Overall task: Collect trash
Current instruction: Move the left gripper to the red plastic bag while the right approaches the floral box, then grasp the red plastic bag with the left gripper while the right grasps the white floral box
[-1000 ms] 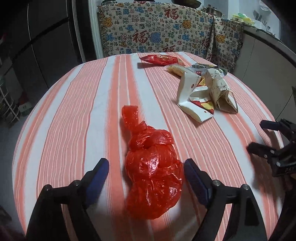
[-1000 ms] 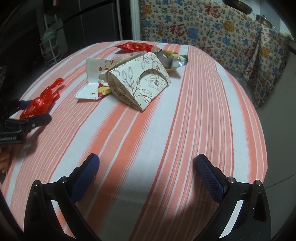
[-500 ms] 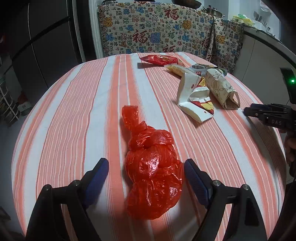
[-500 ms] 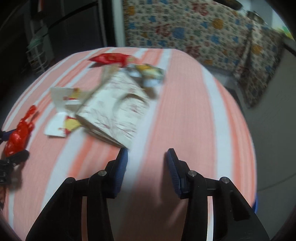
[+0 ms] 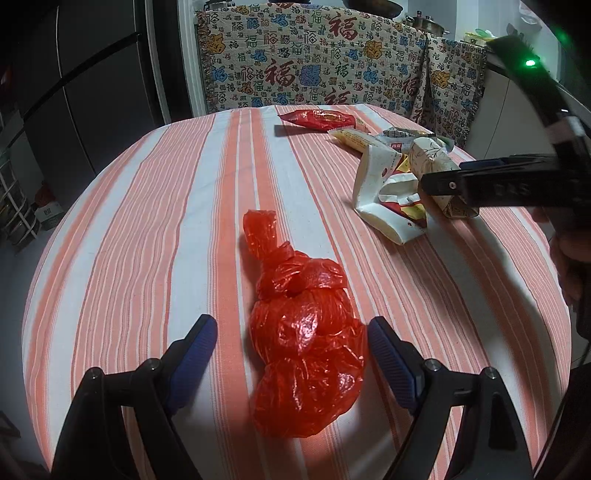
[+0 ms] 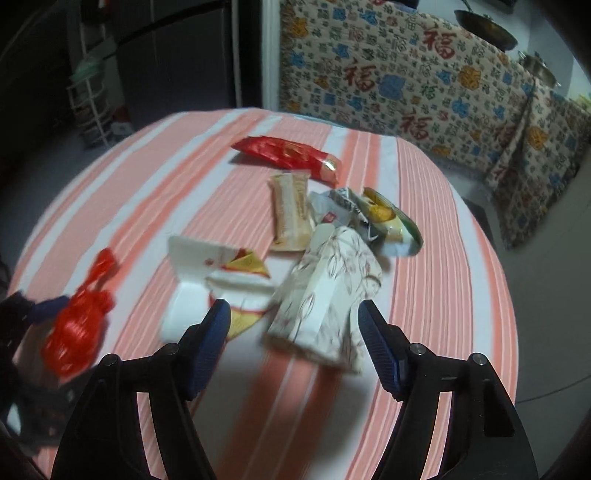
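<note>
left tongs (image 5: 291, 354) standing released, knotted red bag (image 5: 306, 343) lying between pads on striped tabletop (image 5: 147, 221). right tongs (image 6: 295, 332) opening, floral paper box (image 6: 325, 295) sitting between pads, untouched. wrapper pile (image 6: 306, 206) lying just beyond box.

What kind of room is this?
Probably a home kitchen or dining area: a round table with a striped tablecloth, cooking pots on a counter draped in patterned cloth, and a dark fridge-like cabinet.

table: round, orange-striped cloth (image 5: 155, 229) | behind: patterned throw (image 5: 317, 62) | left: dark cabinet doors (image 5: 74, 92), white rack (image 6: 90, 107)
</note>
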A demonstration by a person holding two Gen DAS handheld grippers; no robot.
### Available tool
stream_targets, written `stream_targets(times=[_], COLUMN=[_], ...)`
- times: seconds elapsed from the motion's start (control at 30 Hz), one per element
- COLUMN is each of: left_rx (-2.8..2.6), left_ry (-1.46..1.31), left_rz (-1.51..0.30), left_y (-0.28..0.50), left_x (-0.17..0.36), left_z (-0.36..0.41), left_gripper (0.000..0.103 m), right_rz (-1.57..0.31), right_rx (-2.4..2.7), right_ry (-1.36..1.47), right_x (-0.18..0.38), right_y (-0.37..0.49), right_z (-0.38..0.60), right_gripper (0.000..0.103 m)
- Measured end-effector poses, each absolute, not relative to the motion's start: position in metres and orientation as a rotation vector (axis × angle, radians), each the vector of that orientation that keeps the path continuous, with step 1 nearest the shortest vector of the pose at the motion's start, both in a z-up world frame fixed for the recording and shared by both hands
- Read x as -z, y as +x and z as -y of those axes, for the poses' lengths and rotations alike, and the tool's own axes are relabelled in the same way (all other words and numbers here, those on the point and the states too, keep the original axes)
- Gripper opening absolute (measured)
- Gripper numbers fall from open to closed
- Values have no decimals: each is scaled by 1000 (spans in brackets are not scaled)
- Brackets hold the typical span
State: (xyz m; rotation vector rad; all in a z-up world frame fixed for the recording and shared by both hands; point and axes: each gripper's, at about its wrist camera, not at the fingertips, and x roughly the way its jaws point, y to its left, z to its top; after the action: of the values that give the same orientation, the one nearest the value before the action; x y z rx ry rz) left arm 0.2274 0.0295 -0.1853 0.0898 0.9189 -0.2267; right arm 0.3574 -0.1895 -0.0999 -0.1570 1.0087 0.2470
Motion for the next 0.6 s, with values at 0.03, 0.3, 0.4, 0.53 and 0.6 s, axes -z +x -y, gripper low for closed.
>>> stream_targets(times=[0.03, 0.3, 0.4, 0.53, 0.6], left_rx=[227, 227, 253, 324, 351], left_ry=[89, 88, 74, 24, 21], left_rz=[-919, -919, -920, -934, -944], left_y=[227, 226, 225, 213, 210], left_x=[185, 185, 184, 180, 177], left_z=[-29, -28, -31, -42, -47], left_gripper=[86, 86, 86, 86, 86], right_rz=[-1037, -1059, -1081, -1076, -1067], right_rx=[-239, -449, -473, -468, -463], right_ry=[-136, -95, -107, -145, -182], right_x=[105, 90, 89, 88, 88], right_y=[363, 287, 257, 231, 227], right_z=[194, 228, 237, 239, 236], right_gripper=[57, 42, 42, 46, 49])
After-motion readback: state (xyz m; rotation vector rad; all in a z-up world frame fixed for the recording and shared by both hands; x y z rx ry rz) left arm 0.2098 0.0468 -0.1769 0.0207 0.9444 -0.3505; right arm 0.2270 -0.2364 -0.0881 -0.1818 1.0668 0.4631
